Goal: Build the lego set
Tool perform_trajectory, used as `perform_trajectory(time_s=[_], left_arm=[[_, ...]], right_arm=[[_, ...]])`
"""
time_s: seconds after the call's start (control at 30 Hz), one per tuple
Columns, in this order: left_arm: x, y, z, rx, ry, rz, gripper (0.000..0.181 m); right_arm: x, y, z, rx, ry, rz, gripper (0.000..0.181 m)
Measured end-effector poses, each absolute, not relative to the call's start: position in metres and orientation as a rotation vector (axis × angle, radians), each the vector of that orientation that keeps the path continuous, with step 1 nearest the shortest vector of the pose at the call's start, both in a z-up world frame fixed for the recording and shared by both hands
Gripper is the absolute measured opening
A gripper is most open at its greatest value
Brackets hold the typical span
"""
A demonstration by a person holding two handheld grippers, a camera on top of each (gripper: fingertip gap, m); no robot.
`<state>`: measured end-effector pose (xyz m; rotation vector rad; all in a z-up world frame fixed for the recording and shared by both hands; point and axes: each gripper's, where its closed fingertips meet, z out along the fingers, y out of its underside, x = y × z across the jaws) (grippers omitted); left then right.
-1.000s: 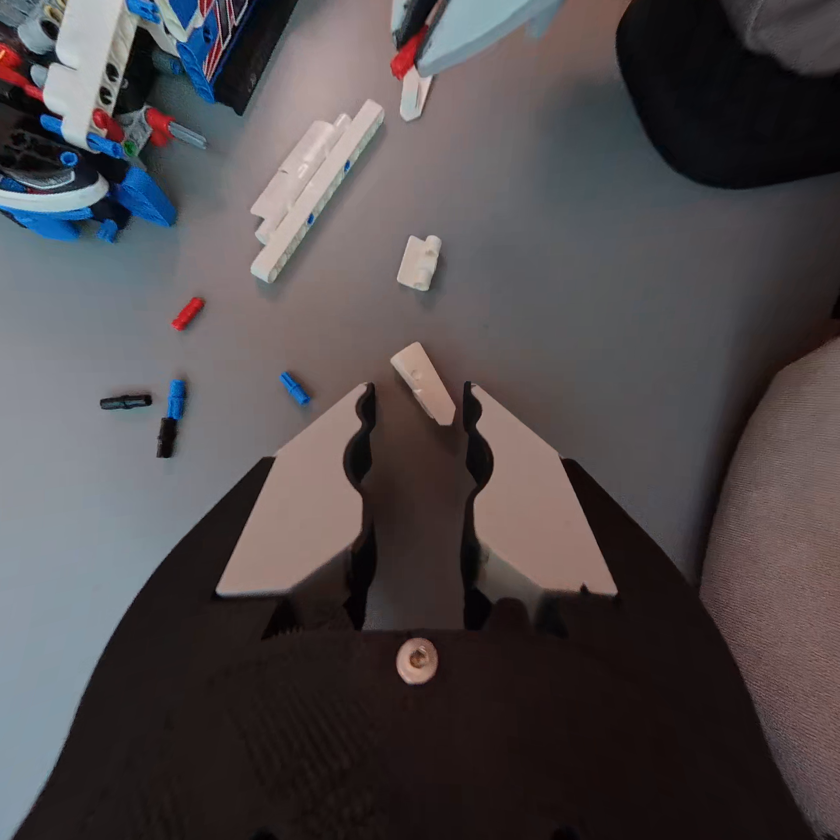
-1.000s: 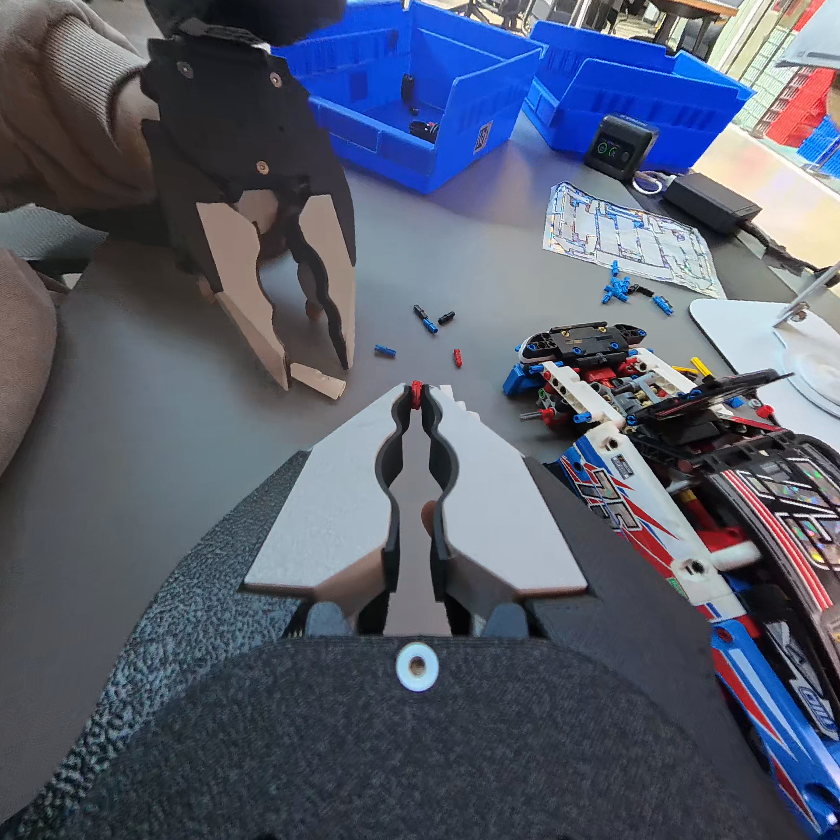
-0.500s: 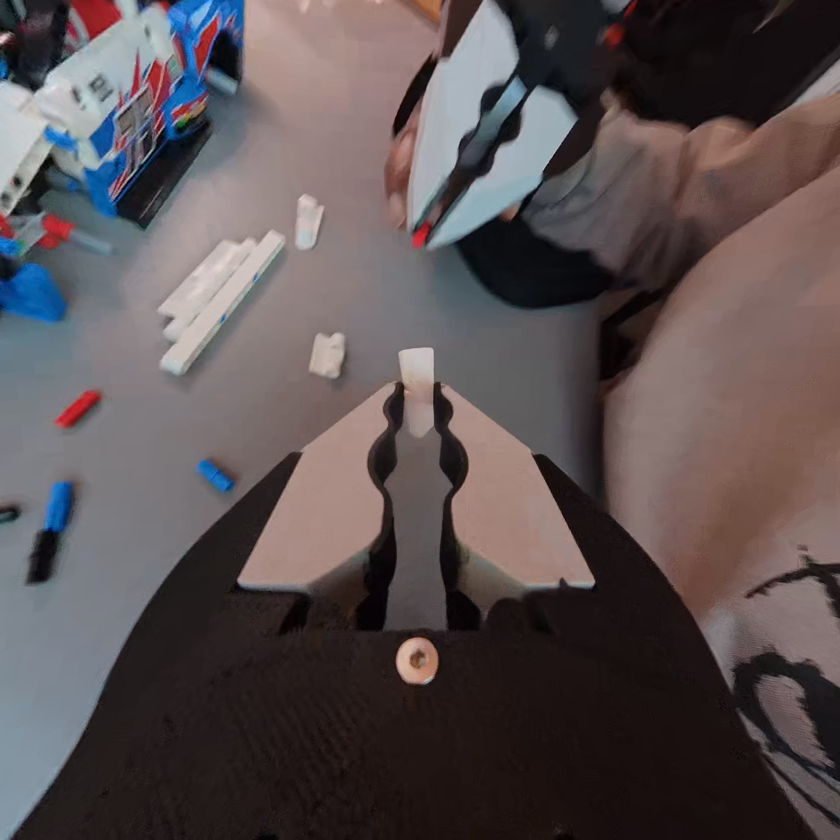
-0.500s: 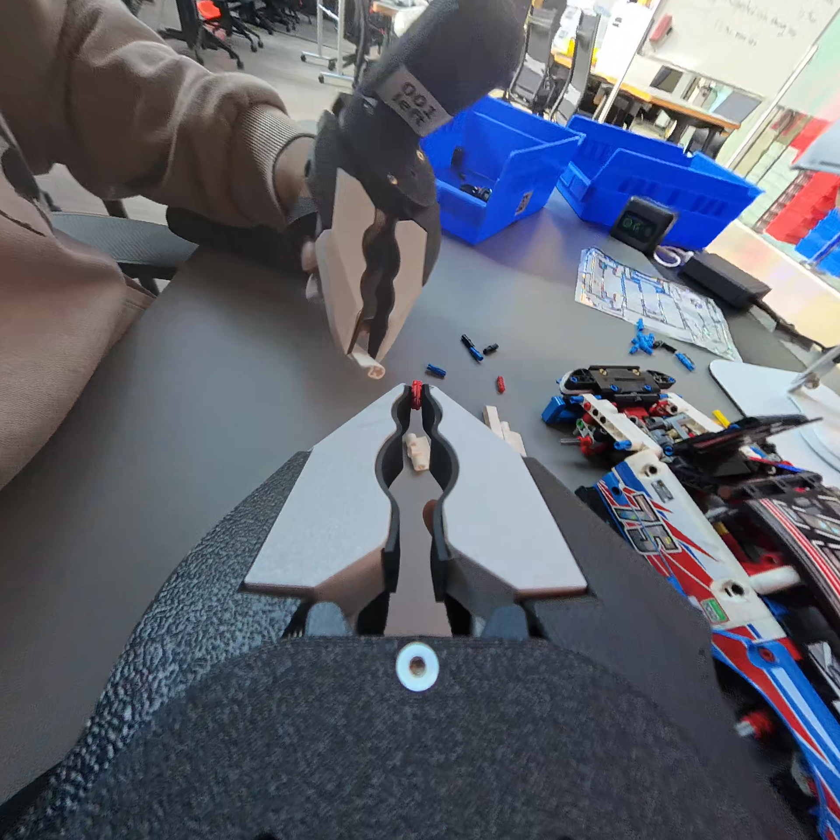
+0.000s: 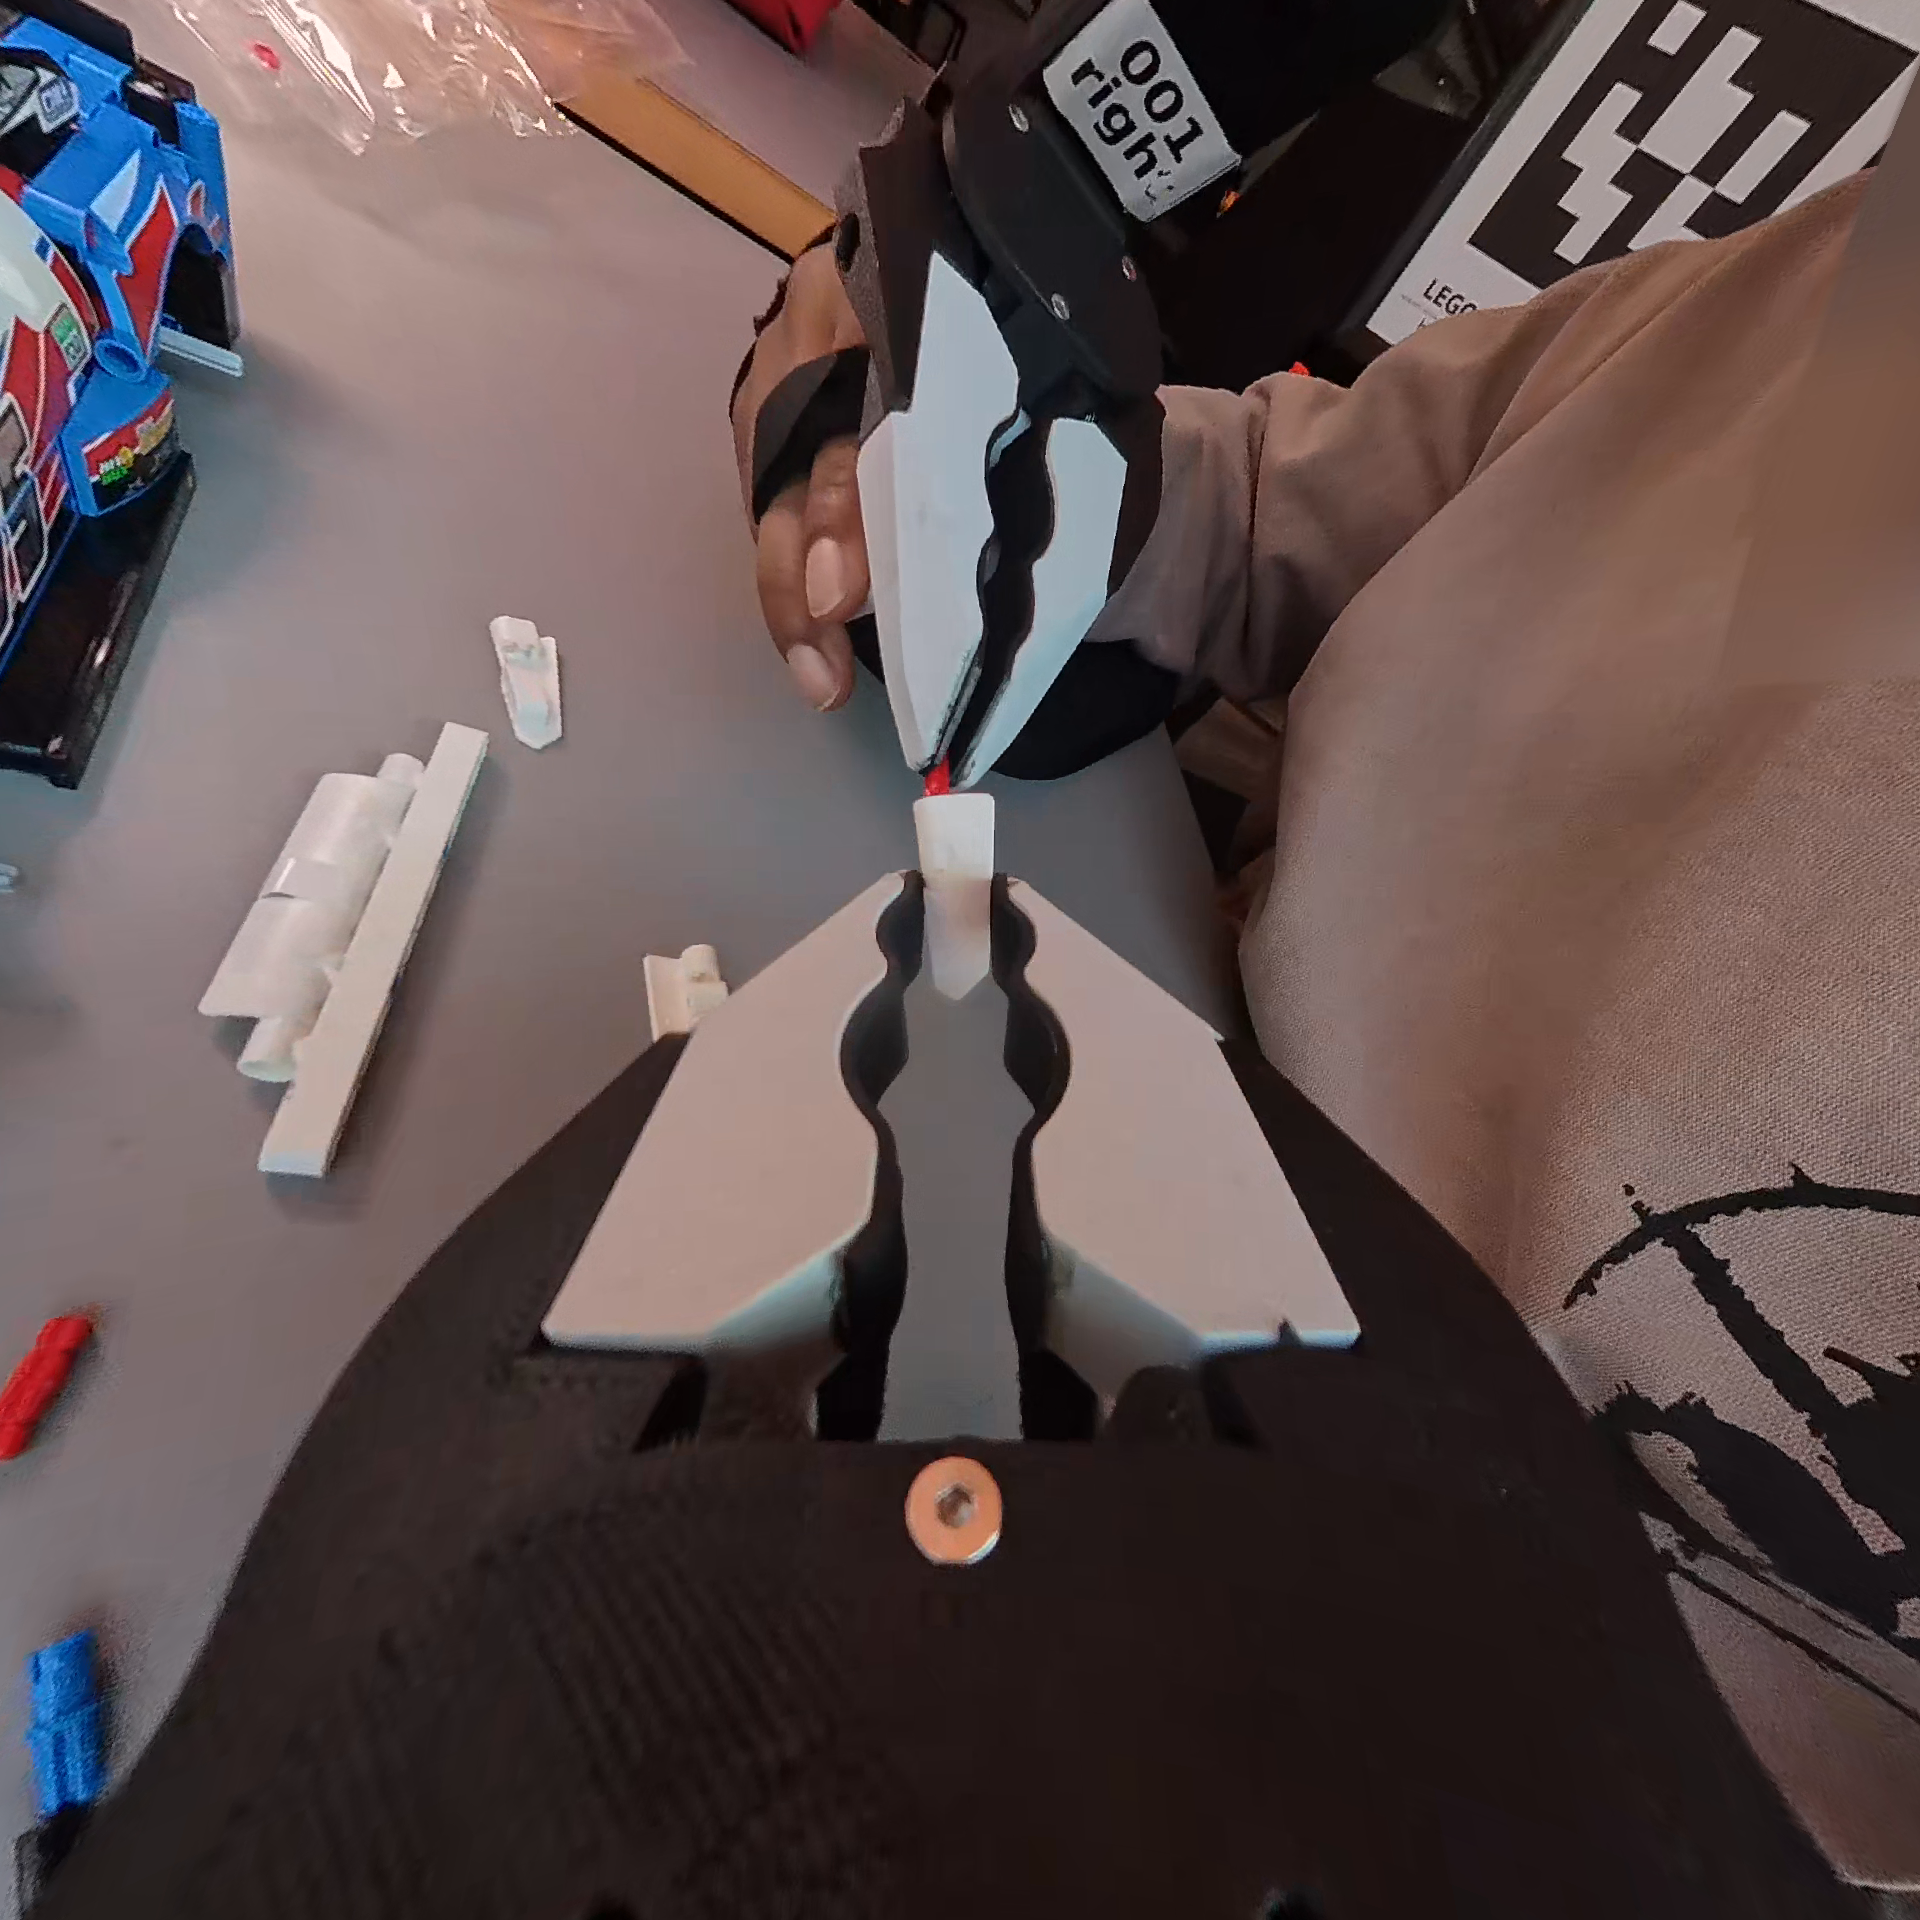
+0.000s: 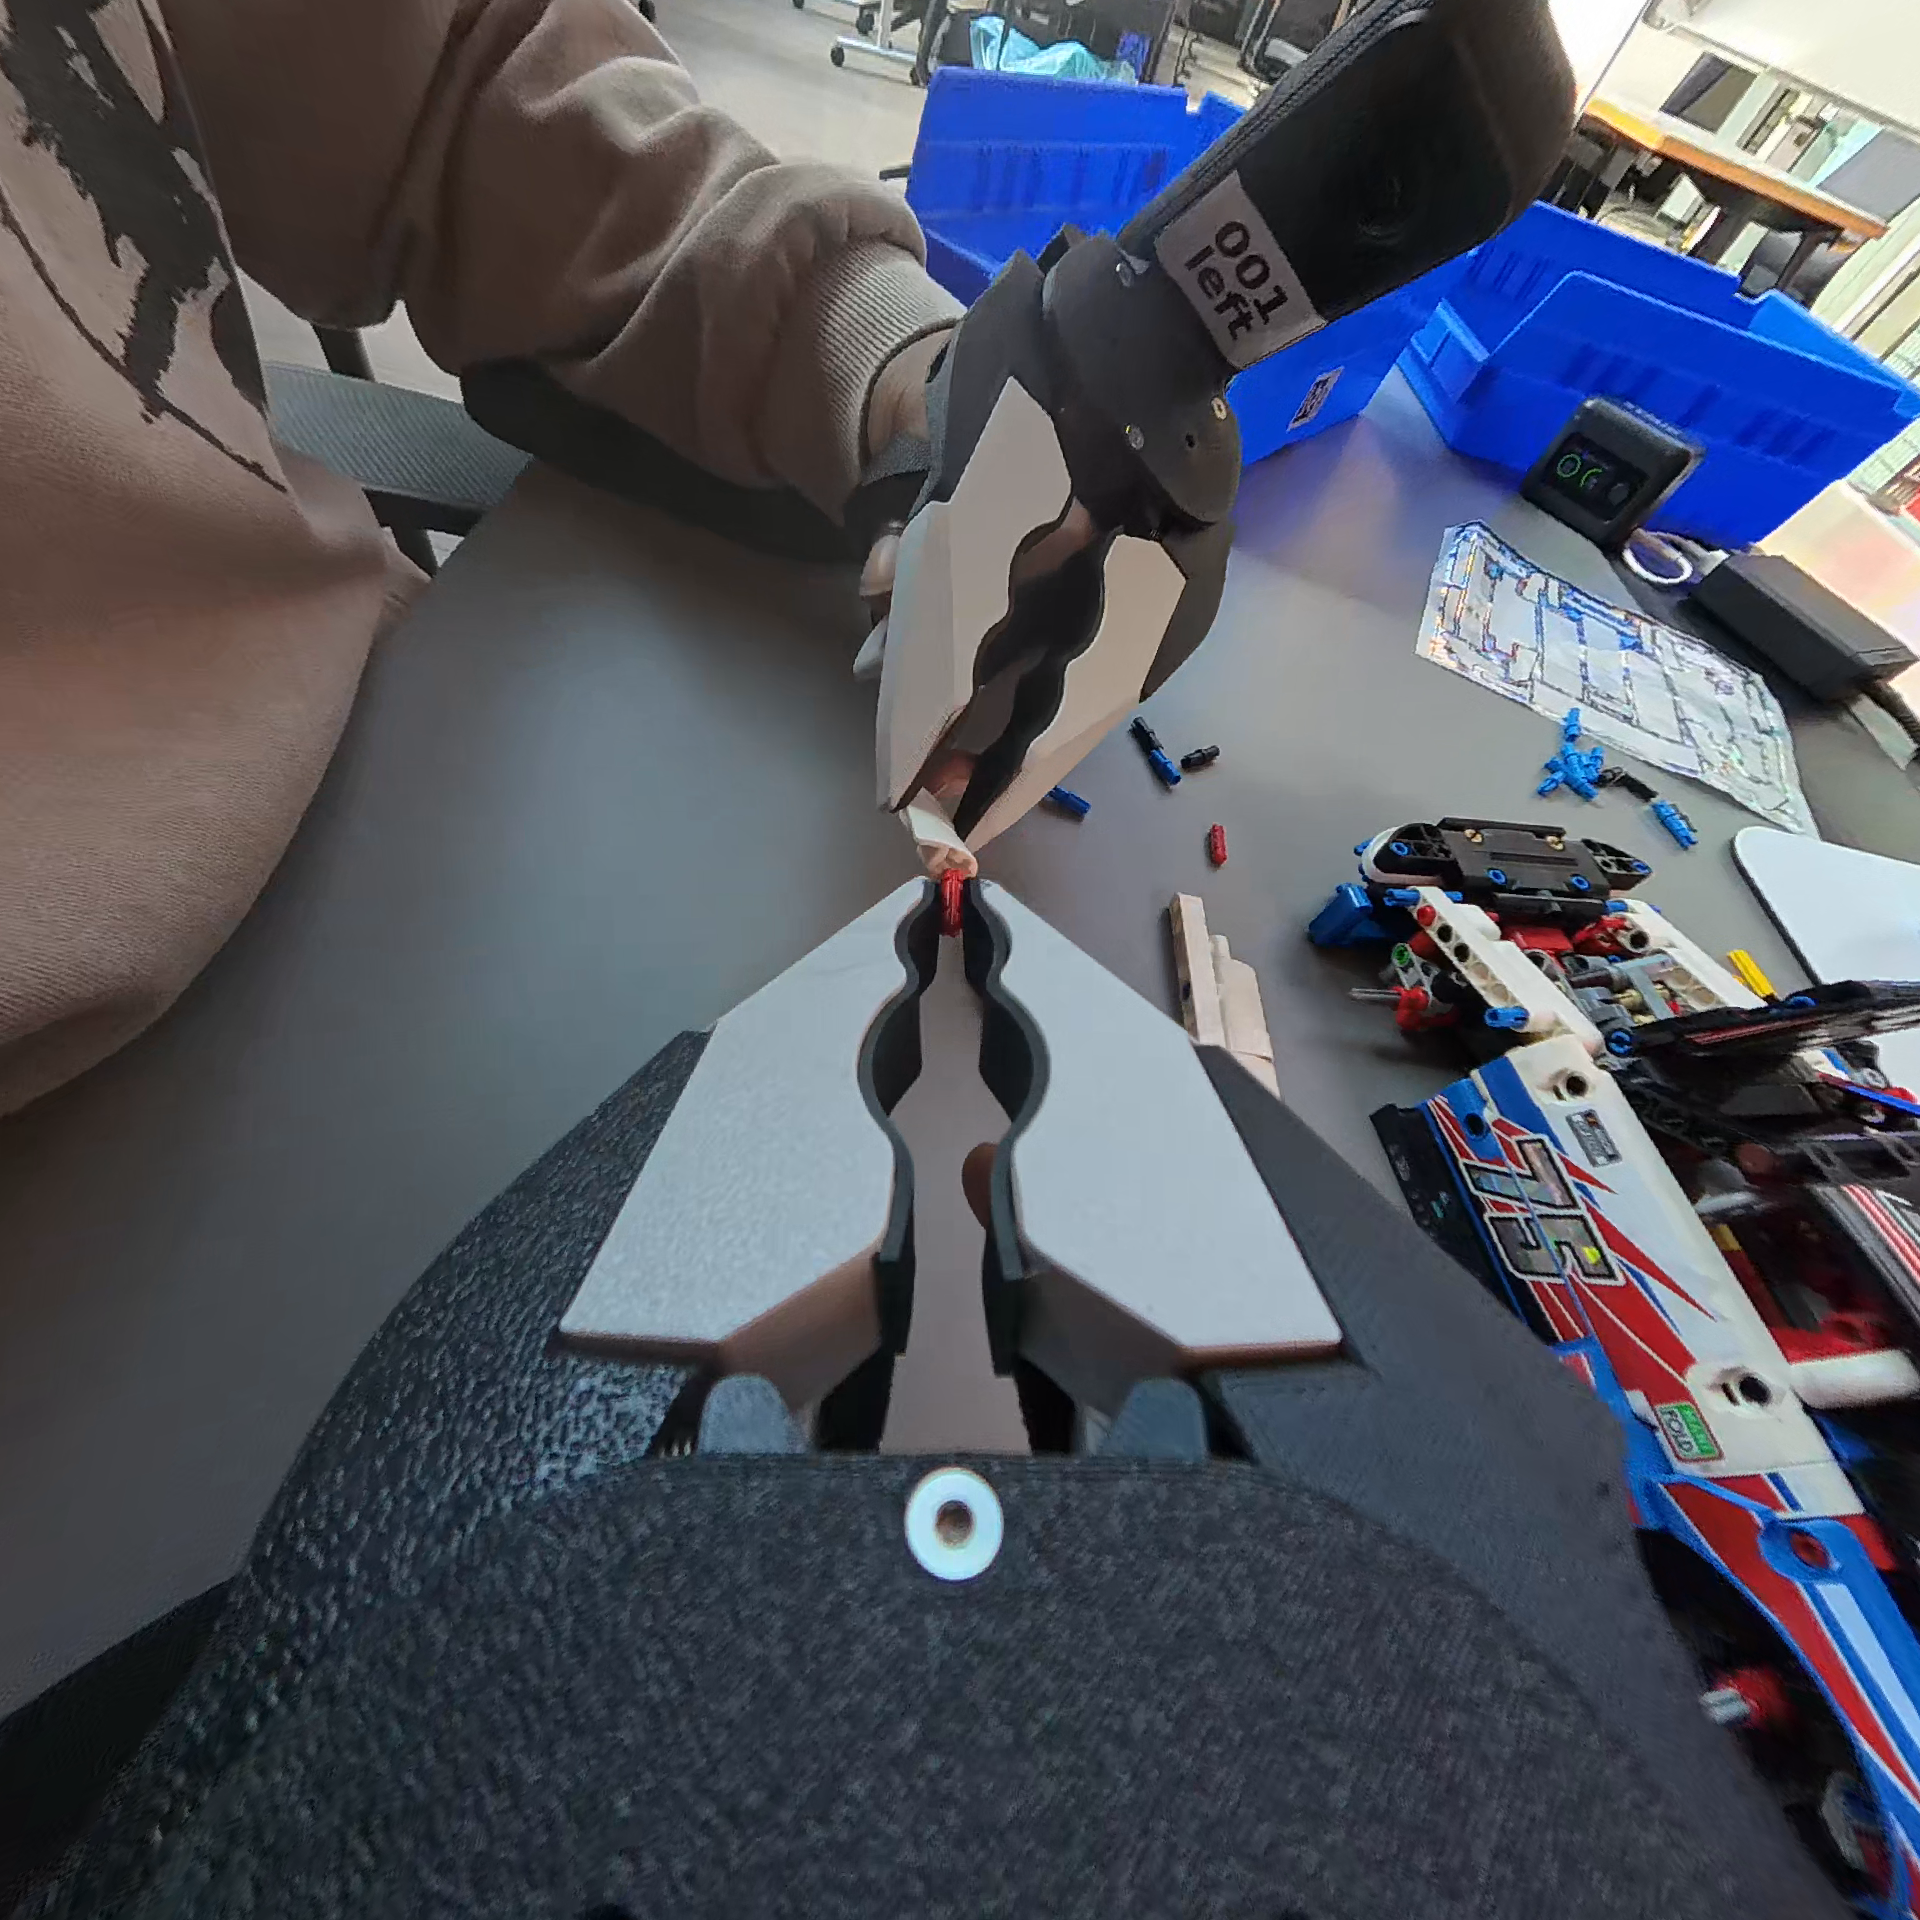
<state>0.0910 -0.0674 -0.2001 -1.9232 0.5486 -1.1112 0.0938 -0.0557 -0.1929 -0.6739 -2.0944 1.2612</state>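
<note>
Left wrist view: left gripper (image 5: pixel 954 883) pinching a small white plastic lego piece (image 5: pixel 954 844) at the very fingertips, blunt end poking forward past the tips, pointed end back between the fingers. Just ahead, right gripper (image 5: pixel 948 764) pressed nearly together on a tiny red plastic lego pin (image 5: pixel 938 777), pin tip touching or almost touching the white piece's front face; cannot tell whether any of it sits inside a hole.

Right wrist view: same meeting, red pin (image 6: pixel 950 906) clamped between the right gripper's (image 6: pixel 950 891) fingertips, white piece (image 6: pixel 940 840) hanging from the left gripper (image 6: pixel 935 816) just beyond.

Likely troubles, as judgement:
- Slight misalignment, so the pin skids off the face instead of entering.
- Shallow grip on both parts; a push along the fingers could slide the pin backward between the pads or twist the white piece out sideways.
- A dropped part landing on the grey table (image 5: pixel 520 436) or off its near edge, close beside the fingers.

Off to the left of the fingers: long white lego beam assembly (image 5: pixel 348 940). Well to the right in the right wrist view: blue, white and red lego race car (image 6: pixel 1621 1195).
</note>
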Motion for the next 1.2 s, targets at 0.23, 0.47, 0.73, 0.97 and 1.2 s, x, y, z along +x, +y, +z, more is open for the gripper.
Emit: perform_trajectory(time_s=[0.23, 0.47, 0.73, 0.97, 1.2], left_arm=[[0.095, -0.074, -0.208, -1.951, 0.590, -1.149, 0.011], [0.102, -0.079, -0.206, -1.940, 0.591, -1.237, 0.011], [0.111, -0.088, -0.200, -1.914, 0.528, -1.438, 0.010], [0.115, -0.093, -0.202, -1.934, 0.499, -1.501, 0.010], [0.120, -0.095, -0.213, -2.011, 0.534, -1.472, 0.010]], right_arm=[[0.096, -0.062, -0.200, -0.656, -2.140, 1.268, 0.001], [0.103, -0.068, -0.200, -0.623, -2.173, 1.309, 0.001], [0.112, -0.078, -0.194, -0.566, -2.194, 1.378, 0.001], [0.114, -0.082, -0.197, -0.545, -2.224, 1.353, 0.001], [0.118, -0.085, -0.210, -0.538, -2.310, 1.292, 0.001]])
